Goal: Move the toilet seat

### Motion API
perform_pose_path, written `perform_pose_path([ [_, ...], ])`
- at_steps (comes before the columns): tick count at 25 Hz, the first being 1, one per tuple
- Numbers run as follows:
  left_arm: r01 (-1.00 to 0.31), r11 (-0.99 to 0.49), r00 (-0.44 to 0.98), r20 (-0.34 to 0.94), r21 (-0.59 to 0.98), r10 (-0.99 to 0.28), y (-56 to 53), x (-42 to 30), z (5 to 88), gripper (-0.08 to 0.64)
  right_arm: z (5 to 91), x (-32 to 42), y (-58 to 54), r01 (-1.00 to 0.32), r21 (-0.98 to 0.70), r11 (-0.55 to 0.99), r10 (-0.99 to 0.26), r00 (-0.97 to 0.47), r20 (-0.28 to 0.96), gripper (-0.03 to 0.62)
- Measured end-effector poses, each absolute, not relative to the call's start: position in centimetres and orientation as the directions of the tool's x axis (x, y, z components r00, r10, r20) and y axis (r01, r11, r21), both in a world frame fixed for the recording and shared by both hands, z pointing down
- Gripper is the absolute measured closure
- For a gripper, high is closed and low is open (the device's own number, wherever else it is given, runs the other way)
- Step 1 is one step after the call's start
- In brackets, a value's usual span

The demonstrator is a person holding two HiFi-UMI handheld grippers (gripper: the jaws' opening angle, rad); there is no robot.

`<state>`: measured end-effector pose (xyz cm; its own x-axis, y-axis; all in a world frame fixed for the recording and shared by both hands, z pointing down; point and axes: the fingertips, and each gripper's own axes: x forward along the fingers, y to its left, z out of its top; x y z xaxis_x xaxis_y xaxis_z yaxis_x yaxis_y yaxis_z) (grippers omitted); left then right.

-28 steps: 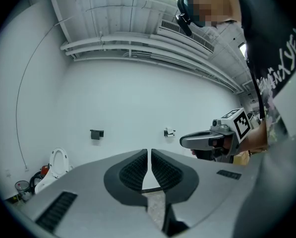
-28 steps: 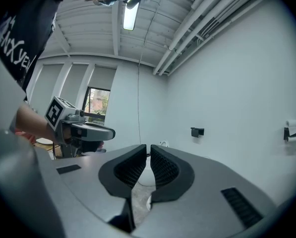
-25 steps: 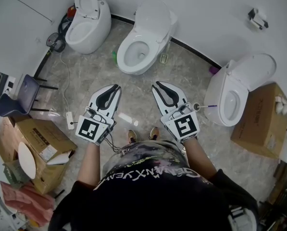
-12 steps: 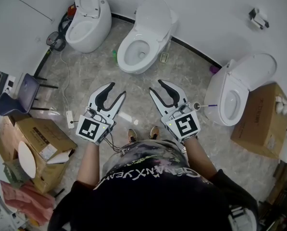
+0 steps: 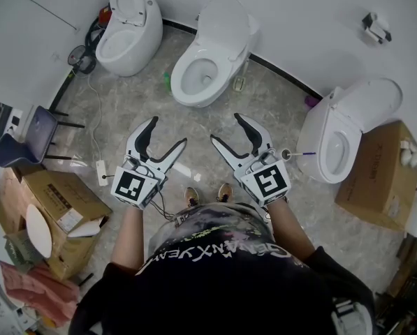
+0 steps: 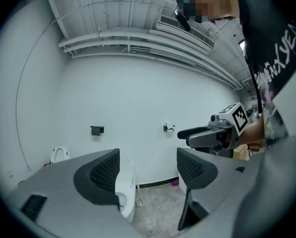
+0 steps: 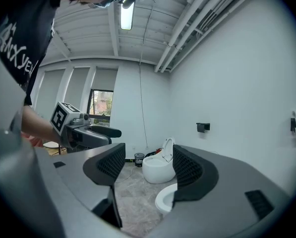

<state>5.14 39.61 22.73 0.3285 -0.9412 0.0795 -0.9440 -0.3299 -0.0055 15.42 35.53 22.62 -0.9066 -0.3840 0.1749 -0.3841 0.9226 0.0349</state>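
Three white toilets stand along the wall. The middle toilet (image 5: 198,72) is straight ahead, its lid (image 5: 225,21) raised against the tank; part of its bowl (image 7: 165,198) shows in the right gripper view. My left gripper (image 5: 166,132) and right gripper (image 5: 227,129) hover side by side above the floor, well short of that toilet. On both, the jaws are opening and nothing is between them. The left gripper view looks between its fingers (image 6: 100,175) at the middle toilet (image 6: 125,192) and shows the right gripper (image 6: 212,135). The right gripper view shows the left gripper (image 7: 83,130).
An egg-shaped toilet (image 5: 124,37) with its seat up stands at the far left, another toilet (image 5: 341,135) at the right. Cardboard boxes (image 5: 54,204) (image 5: 379,173) flank me. A folding chair (image 5: 26,138), a power strip (image 5: 101,174) and a green bottle (image 5: 166,82) are on the floor.
Both grippers' jaws have swung from shut to spread apart. The hands have stayed in about the same place over the floor.
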Motion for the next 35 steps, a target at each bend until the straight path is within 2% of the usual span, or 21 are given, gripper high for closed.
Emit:
perform_pose_path([
  [3,-0.942,-0.334,0.330,0.098,-0.028,-0.939,39.7,5.0,23.2,0.175,22.6,15.3,35.5,-0.385,0.035,0.922,-0.384,-0.904,0.190,0.241],
  [8,-0.926,-0.373,0.362,0.151,-0.049,-0.920,39.7,5.7,24.3,0.094,23.2,14.6,35.7,-0.357,0.052,0.933,-0.360,-0.917,0.172,0.055],
  [10,-0.910,-0.407,0.389,0.186,-0.075,-0.902,39.8,6.4,24.8,0.060,23.3,14.5,35.8,-0.351,0.051,0.935,-0.354,-0.917,0.184,0.012],
  [13,-0.895,-0.441,0.419,0.205,-0.073,-0.885,39.9,7.3,25.2,0.033,23.5,14.6,36.3,-0.345,0.029,0.938,-0.343,-0.912,0.224,0.008],
  [18,-0.896,-0.439,0.421,0.183,-0.068,-0.888,39.7,7.8,24.7,0.029,23.5,15.0,36.2,-0.344,0.040,0.938,-0.344,-0.909,0.236,0.008],
  [26,-0.908,-0.414,0.400,0.162,-0.062,-0.902,39.4,8.0,23.6,0.029,23.0,15.8,36.1,-0.333,0.033,0.942,-0.332,-0.918,0.215,0.008],
  [31,-0.916,-0.397,0.386,0.141,-0.057,-0.912,39.4,9.3,23.5,0.029,23.1,16.8,35.6,-0.302,0.103,0.948,-0.315,-0.938,0.147,0.008],
  [35,-0.930,-0.363,0.354,0.125,-0.054,-0.927,39.2,11.2,24.0,0.029,23.8,18.9,35.5,-0.288,0.089,0.954,-0.299,-0.941,0.157,0.008],
])
